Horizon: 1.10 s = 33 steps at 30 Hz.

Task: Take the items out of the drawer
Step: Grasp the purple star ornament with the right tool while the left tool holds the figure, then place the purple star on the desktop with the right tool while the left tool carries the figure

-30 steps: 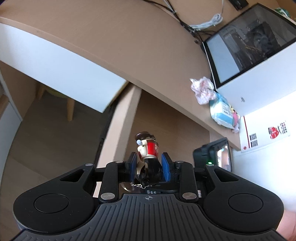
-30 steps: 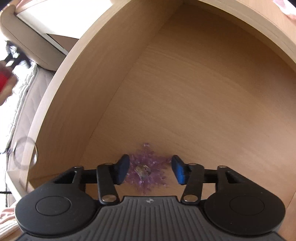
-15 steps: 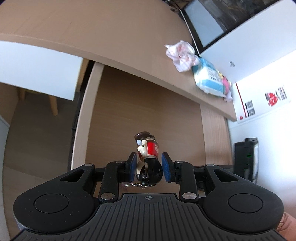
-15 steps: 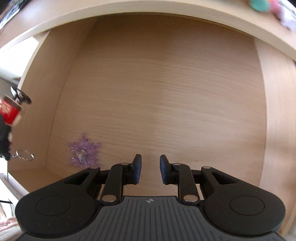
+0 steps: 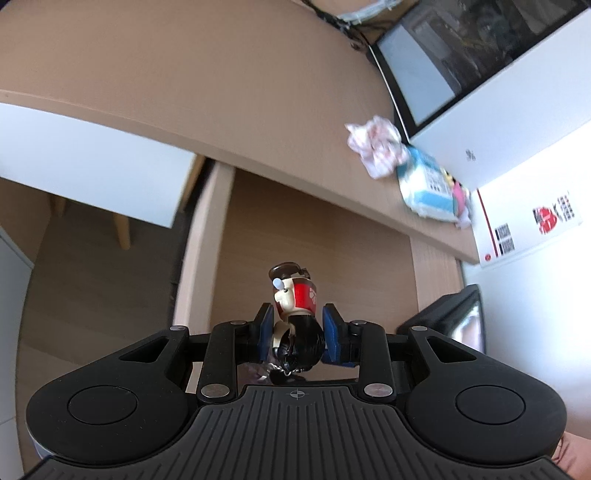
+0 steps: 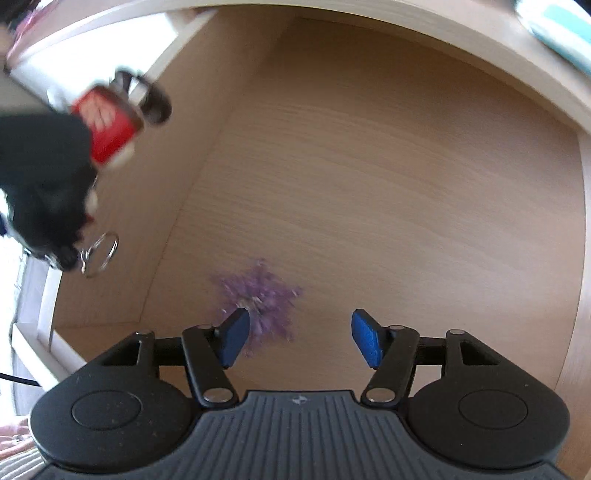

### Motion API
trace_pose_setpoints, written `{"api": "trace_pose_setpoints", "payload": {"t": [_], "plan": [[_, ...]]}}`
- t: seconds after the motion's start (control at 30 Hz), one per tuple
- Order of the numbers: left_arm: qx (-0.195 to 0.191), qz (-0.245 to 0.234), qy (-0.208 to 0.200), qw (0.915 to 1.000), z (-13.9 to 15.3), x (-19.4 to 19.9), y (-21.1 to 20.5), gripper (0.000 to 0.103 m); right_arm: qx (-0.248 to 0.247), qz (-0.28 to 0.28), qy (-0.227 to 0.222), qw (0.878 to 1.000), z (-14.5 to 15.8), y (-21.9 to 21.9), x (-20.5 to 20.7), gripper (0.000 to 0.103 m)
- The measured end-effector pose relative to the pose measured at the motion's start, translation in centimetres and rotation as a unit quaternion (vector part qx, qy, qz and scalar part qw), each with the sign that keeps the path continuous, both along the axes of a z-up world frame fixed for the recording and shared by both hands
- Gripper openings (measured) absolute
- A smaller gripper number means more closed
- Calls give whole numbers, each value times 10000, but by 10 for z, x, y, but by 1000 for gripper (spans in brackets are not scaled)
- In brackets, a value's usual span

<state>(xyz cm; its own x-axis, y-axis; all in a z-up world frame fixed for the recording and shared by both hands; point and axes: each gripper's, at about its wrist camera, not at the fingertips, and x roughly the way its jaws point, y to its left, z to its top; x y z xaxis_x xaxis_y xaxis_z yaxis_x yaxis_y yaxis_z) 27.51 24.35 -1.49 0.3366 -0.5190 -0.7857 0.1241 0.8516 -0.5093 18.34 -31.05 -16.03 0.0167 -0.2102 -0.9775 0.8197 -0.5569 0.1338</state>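
Observation:
My left gripper (image 5: 297, 334) is shut on a small toy figure keychain (image 5: 295, 310) with black hair and a red top, held above the open wooden drawer (image 5: 317, 240). The same keychain (image 6: 107, 129), with its metal ring dangling, shows blurred at the upper left of the right wrist view. My right gripper (image 6: 299, 338) hangs over the drawer floor (image 6: 369, 184) with its jaws opening and nothing between them. A purple spiky ornament (image 6: 264, 295) lies on the drawer floor just beyond the left fingertip (image 6: 234, 334).
On the desk top (image 5: 184, 66) above the drawer lie a crumpled tissue (image 5: 375, 144) and a blue-and-white packet (image 5: 428, 188). A computer case (image 5: 461, 55) stands at the back right with cables (image 5: 354, 18) behind it. A black device (image 5: 454, 317) sits right of the drawer.
My right gripper shut empty away from the purple ornament, then swung back beside it and spread its jaws. The left gripper drifted sideways over the drawer, still holding the keychain.

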Motion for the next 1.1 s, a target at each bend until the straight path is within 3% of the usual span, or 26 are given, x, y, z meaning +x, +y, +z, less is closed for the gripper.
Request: {"api": "trace_pose_setpoints", "payload": {"t": [0.2,0.27,0.47,0.6,0.63,0.73,0.83,1.1], "plan": [[-25,183,17,9998,0,0,16,32,216,207,-66,9995,-10,-26,2,62],[-32,234,42,9997,-2,1,21,32,200,368,-121,9990,-8,-34,5,69],[-60,281,51,9996,-4,3,28,32,531,579,-139,9968,-21,-59,5,73],[-52,231,80,9997,-6,5,27,32,600,858,45,9945,-20,-67,9,69],[-31,209,87,9997,-7,5,25,32,560,955,95,9938,-18,-67,11,62],[-54,90,109,9999,-9,6,19,32,574,989,274,9931,-14,-62,12,62],[-16,-115,106,9999,-11,4,5,32,413,801,300,9955,-7,-49,5,62],[132,-847,145,9962,-20,-7,-44,32,-61,-645,488,9967,32,24,-39,62]]}}
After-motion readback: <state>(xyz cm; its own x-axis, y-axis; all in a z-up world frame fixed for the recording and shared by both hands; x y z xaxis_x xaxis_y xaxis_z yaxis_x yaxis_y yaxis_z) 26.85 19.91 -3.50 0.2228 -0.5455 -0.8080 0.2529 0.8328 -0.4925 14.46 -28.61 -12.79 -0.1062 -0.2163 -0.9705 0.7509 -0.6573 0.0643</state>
